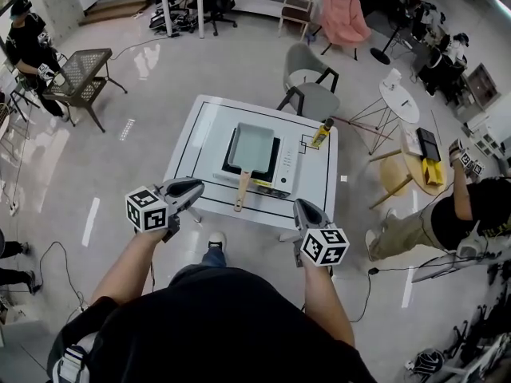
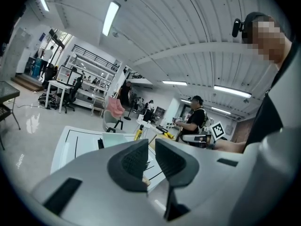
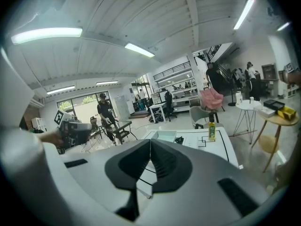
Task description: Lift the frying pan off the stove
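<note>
- Two hand-held grippers hover over the floor on the near side of the square white table with black line markings, both well apart from everything on it.
- Left gripper: its jaws are drawn together to a narrow slit, and the left gripper view shows nothing between the ribbed pads.
- Right gripper: its jaws are pressed fully together and hold nothing, as the right gripper view confirms.
- The rectangular pale-green frying pan sits on the black-and-white portable stove at the middle of the table.
- The pan's wooden handle points towards the person and overhangs the stove's near edge. It lies between the two grippers and is untouched by either.
- A small yellow bottle with a dark cap stands upright on the table, just beside the stove's far right corner.
- A grey chair stands on the floor beyond the table's far right corner.
- A person in dark clothing bends over near the right edge of the head view.
</note>
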The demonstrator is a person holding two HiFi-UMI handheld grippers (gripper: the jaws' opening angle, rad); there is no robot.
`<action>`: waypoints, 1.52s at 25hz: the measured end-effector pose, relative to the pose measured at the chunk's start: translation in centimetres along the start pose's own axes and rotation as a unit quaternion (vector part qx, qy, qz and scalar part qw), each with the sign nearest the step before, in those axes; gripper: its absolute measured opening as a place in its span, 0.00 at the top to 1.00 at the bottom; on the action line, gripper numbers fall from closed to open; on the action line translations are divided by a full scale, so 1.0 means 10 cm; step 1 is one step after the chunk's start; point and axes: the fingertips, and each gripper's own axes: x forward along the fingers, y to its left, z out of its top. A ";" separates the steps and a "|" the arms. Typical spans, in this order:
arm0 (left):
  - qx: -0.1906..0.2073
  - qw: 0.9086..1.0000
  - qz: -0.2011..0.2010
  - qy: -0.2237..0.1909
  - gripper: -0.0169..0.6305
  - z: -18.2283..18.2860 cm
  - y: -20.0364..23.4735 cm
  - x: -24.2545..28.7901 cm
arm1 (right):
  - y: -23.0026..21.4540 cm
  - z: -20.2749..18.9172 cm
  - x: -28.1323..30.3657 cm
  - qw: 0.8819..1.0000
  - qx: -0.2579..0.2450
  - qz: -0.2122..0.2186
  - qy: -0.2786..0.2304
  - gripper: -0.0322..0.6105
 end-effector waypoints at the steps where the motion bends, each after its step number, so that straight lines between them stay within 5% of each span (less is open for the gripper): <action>1: -0.002 1.000 -0.001 0.000 0.90 0.01 0.03 0.01 | 0.00 0.01 0.03 1.000 -0.001 0.000 0.001 0.94; 26: -0.011 1.000 -0.010 0.016 0.90 0.20 0.62 0.35 | -0.16 0.06 0.67 1.000 0.022 0.001 0.018 0.94; 38: -0.034 0.998 -0.024 0.042 0.90 -0.02 0.74 0.55 | -0.29 -0.18 0.93 0.997 0.055 0.013 0.051 0.93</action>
